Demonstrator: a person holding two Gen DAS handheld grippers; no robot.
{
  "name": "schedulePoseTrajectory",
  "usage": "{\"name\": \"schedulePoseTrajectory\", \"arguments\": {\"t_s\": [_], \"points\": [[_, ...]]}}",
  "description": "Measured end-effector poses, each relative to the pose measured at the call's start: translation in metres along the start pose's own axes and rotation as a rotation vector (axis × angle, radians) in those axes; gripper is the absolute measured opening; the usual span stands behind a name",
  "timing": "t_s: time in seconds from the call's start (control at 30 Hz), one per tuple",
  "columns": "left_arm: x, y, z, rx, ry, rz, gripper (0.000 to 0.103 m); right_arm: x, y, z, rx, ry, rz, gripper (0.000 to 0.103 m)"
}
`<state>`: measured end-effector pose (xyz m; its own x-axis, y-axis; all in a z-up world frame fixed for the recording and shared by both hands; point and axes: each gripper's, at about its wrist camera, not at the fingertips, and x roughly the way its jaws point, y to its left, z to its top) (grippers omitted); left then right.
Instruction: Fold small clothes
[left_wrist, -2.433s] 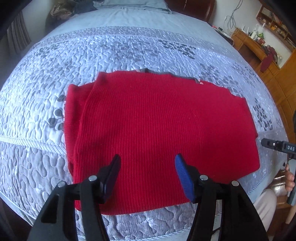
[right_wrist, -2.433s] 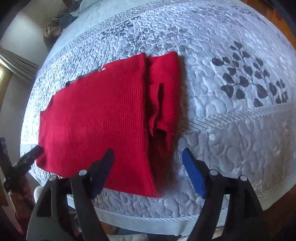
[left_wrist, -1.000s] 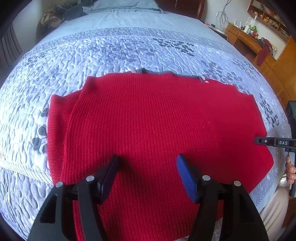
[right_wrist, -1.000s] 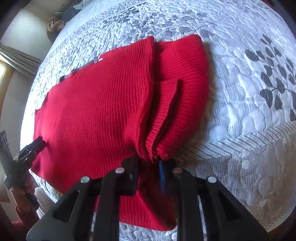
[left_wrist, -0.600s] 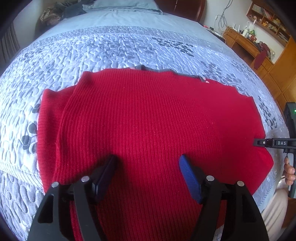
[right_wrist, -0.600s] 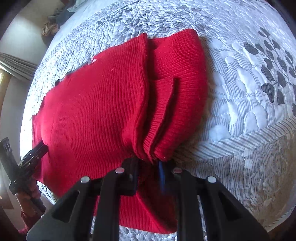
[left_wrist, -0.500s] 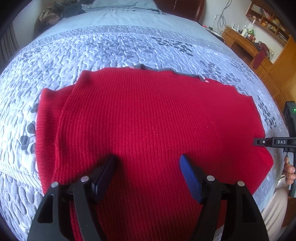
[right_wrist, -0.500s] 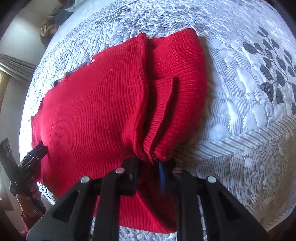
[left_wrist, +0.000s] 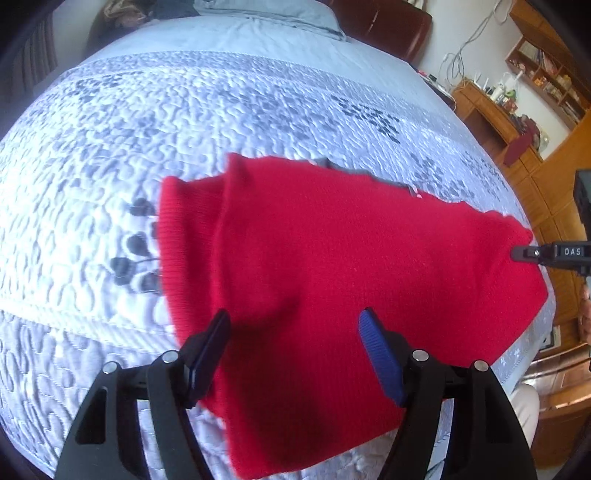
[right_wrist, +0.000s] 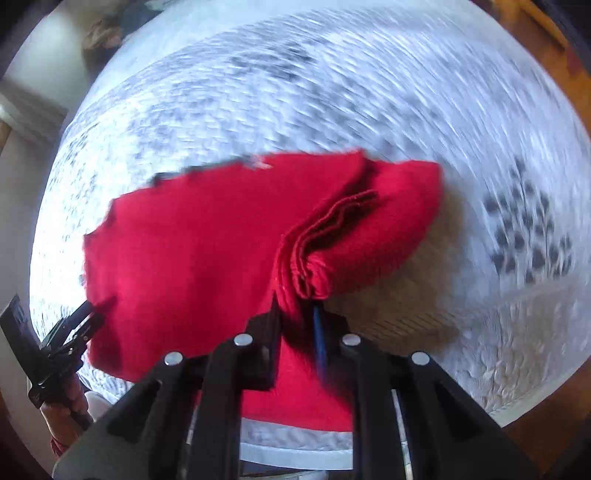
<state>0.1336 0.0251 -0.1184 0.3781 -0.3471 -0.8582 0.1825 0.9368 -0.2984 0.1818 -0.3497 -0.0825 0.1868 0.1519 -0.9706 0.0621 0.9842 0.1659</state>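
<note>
Our left gripper (left_wrist: 293, 345) hangs with jaws apart over the red ribbed knit sweater (left_wrist: 332, 266) on the grey quilted bed (left_wrist: 184, 129). At its three o'clock, our right gripper (right_wrist: 295, 314) pinches the sweater's raised folded edge.

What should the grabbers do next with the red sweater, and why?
Probably carry the pinched edge up and over toward the far side. The right gripper is shut on the bunched hem of the red sweater, one corner already off the quilted bed, while the left gripper hangs open above it.
</note>
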Motion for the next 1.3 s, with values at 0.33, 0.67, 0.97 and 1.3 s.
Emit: {"name": "schedulePoseTrajectory", "arguments": {"t_s": [0.33,0.67,0.97,1.3], "points": [[-0.003,0.032,0.007,-0.021,0.008,0.003,0.072,0.023,0.159,0.011,-0.305,-0.006,0.024,0.013],[-0.005,0.044,0.01,-0.069,0.021,-0.009,0.072,0.038,0.157,-0.023,-0.346,0.035,0.2,0.056],[-0.022,0.023,0.043,-0.117,0.017,-0.073,0.073,0.014,0.178,-0.092,-0.57,-0.063,0.052,0.061],[0.005,0.007,0.056,-0.16,0.141,-0.127,0.073,0.077,0.205,-0.116,-0.683,-0.04,-0.104,0.051]]}}
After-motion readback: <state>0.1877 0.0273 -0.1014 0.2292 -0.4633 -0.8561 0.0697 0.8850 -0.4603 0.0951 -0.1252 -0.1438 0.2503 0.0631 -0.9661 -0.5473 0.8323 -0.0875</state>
